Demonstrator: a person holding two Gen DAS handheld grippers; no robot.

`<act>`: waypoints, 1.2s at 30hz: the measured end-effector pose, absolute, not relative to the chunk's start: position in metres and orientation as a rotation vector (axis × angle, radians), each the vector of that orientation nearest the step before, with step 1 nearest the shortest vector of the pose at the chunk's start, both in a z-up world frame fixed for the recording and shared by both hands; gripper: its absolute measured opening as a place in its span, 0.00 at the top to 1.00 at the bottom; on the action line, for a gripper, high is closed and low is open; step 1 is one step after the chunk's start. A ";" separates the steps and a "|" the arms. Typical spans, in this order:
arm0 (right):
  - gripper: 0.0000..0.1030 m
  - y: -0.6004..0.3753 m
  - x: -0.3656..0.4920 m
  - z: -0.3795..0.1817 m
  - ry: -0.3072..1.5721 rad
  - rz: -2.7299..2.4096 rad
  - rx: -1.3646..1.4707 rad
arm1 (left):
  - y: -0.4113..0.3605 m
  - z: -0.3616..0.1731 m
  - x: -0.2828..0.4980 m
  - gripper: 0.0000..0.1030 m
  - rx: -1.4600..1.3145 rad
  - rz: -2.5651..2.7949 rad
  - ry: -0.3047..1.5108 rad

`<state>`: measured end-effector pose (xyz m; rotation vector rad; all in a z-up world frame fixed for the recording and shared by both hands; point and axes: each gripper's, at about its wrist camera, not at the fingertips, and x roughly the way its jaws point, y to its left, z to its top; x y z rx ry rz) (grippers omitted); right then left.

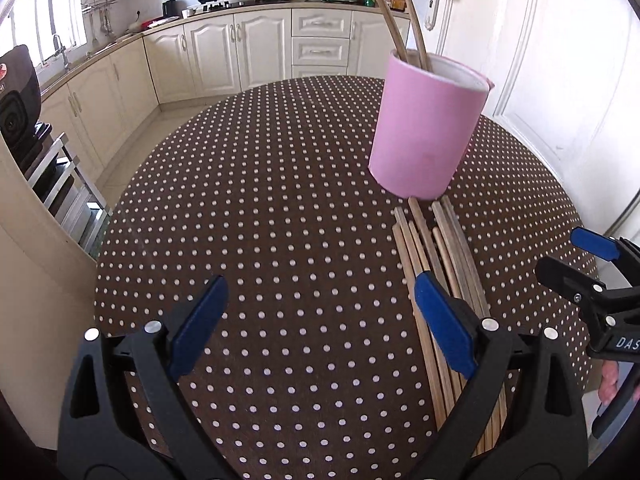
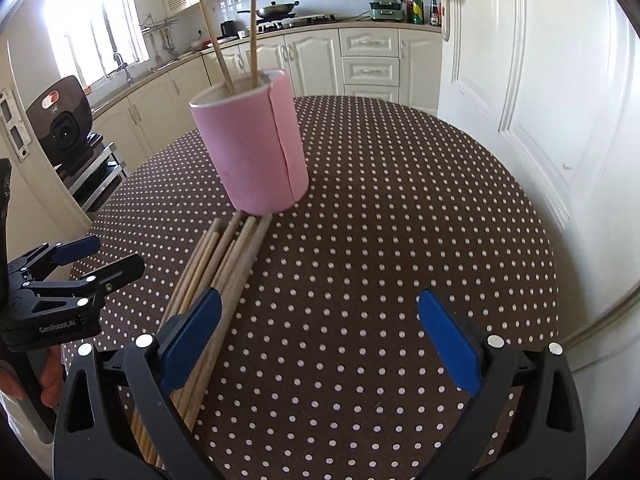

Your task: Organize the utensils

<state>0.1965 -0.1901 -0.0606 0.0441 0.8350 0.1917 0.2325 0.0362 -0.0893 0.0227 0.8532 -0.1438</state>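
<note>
A pink cylindrical holder (image 1: 424,128) (image 2: 252,144) stands upright on the dotted brown table with two wooden chopsticks (image 1: 400,12) (image 2: 234,36) leaning inside it. Several loose chopsticks (image 1: 436,264) (image 2: 218,268) lie in a bundle on the table in front of the holder. My left gripper (image 1: 320,312) is open and empty, its right finger over the bundle. My right gripper (image 2: 320,320) is open and empty, its left finger over the bundle. Each gripper shows at the edge of the other's view: the right one (image 1: 576,260), the left one (image 2: 100,254).
The round table (image 1: 260,220) (image 2: 400,220) has a brown cloth with white dots. A white door (image 2: 540,100) stands close on the right. Kitchen cabinets (image 1: 260,48) line the far wall. A metal rack with a black camera device (image 2: 64,124) stands at the left.
</note>
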 end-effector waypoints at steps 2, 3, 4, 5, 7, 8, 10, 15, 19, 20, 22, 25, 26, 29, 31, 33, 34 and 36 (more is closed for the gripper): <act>0.08 -0.192 0.196 -0.064 0.845 0.185 0.051 | 0.034 -0.093 0.231 0.10 0.029 -0.145 0.863; 0.08 -0.193 0.195 -0.066 0.851 0.182 0.050 | 0.033 -0.094 0.231 0.10 0.034 -0.143 0.867; 0.08 -0.193 0.194 -0.068 0.856 0.180 0.048 | 0.031 -0.095 0.230 0.10 0.042 -0.140 0.873; 0.08 -0.192 0.194 -0.069 0.859 0.179 0.046 | 0.030 -0.097 0.230 0.10 0.050 -0.140 0.878; 0.08 -0.191 0.192 -0.072 0.864 0.180 0.043 | 0.028 -0.100 0.229 0.10 0.061 -0.144 0.887; 0.08 -0.190 0.191 -0.072 0.865 0.180 0.041 | 0.027 -0.102 0.229 0.10 0.066 -0.144 0.891; 0.08 -0.188 0.190 -0.075 0.870 0.185 0.037 | 0.025 -0.103 0.229 0.10 0.075 -0.143 0.897; 0.08 -0.183 0.189 -0.079 0.881 0.191 0.031 | 0.015 -0.107 0.229 0.10 0.101 -0.148 0.914; 0.08 -0.181 0.187 -0.082 0.884 0.193 0.027 | 0.009 -0.106 0.229 0.10 0.102 -0.155 0.914; 0.08 -0.180 0.188 -0.082 0.885 0.192 0.027 | 0.008 -0.106 0.229 0.10 0.103 -0.156 0.914; 0.08 -0.180 0.187 -0.082 0.885 0.192 0.024 | 0.008 -0.106 0.231 0.10 0.105 -0.154 0.913; 0.08 -0.179 0.188 -0.083 0.887 0.191 0.023 | 0.005 -0.107 0.238 0.10 0.094 -0.146 0.926; 0.08 -0.180 0.188 -0.083 0.888 0.191 0.024 | 0.007 -0.107 0.239 0.09 0.084 -0.143 0.930; 0.08 -0.180 0.189 -0.083 0.887 0.188 0.024 | 0.008 -0.107 0.241 0.08 0.057 -0.128 0.943; 0.08 -0.180 0.189 -0.083 0.885 0.183 0.023 | 0.014 -0.106 0.244 0.08 0.047 -0.119 0.951; 0.08 -0.181 0.188 -0.083 0.882 0.183 0.023 | 0.016 -0.106 0.243 0.08 0.037 -0.111 0.961; 0.08 -0.181 0.188 -0.082 0.881 0.186 0.024 | 0.018 -0.107 0.243 0.08 0.032 -0.109 0.964; 0.08 -0.180 0.188 -0.081 0.878 0.186 0.022 | 0.020 -0.108 0.242 0.09 0.016 -0.106 0.972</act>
